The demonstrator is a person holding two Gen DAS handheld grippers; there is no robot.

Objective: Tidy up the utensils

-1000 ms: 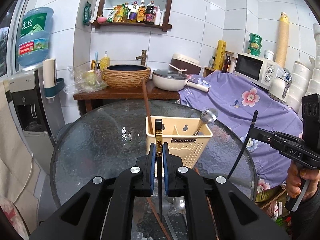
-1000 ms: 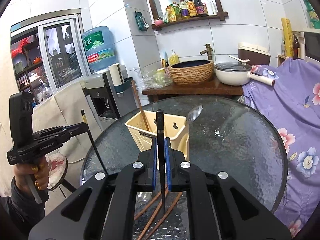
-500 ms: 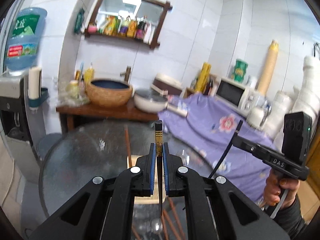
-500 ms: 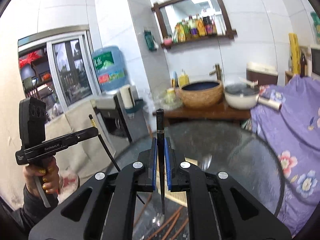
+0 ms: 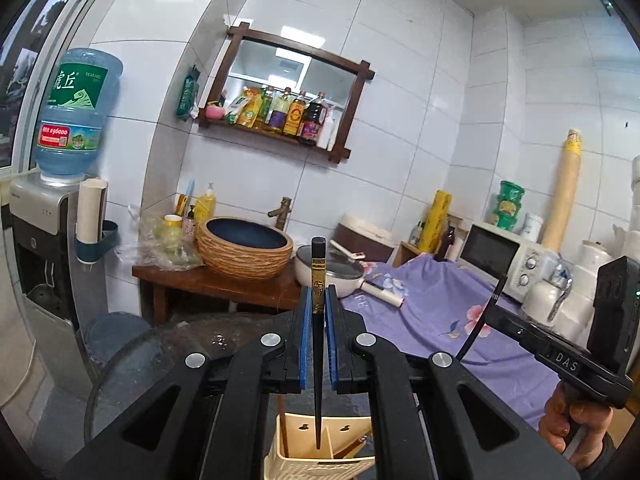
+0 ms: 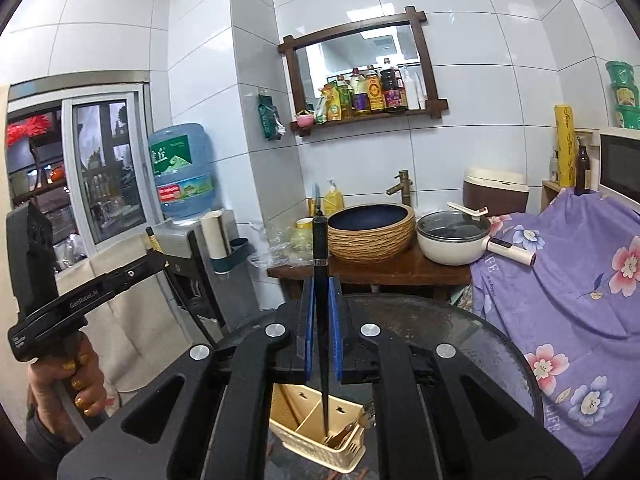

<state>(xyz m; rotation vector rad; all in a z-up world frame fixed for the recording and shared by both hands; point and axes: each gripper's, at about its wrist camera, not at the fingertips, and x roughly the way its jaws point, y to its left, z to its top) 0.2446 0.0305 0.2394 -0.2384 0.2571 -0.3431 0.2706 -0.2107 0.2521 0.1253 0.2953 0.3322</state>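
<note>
Both hands are carrying chopsticks to the cream utensil basket [image 5: 320, 458] on the glass table [image 6: 500, 344]: the left gripper [image 5: 319, 336] is clamping a gold-banded black chopstick [image 5: 318, 280], the right gripper [image 6: 321, 332] a plain black chopstick [image 6: 321, 264], each upright with its tip hanging over a compartment. Next, I judge, each tip needs lowering straight into a slot, avoiding the divider and the spoon [image 6: 344, 430] already leaning inside
</note>
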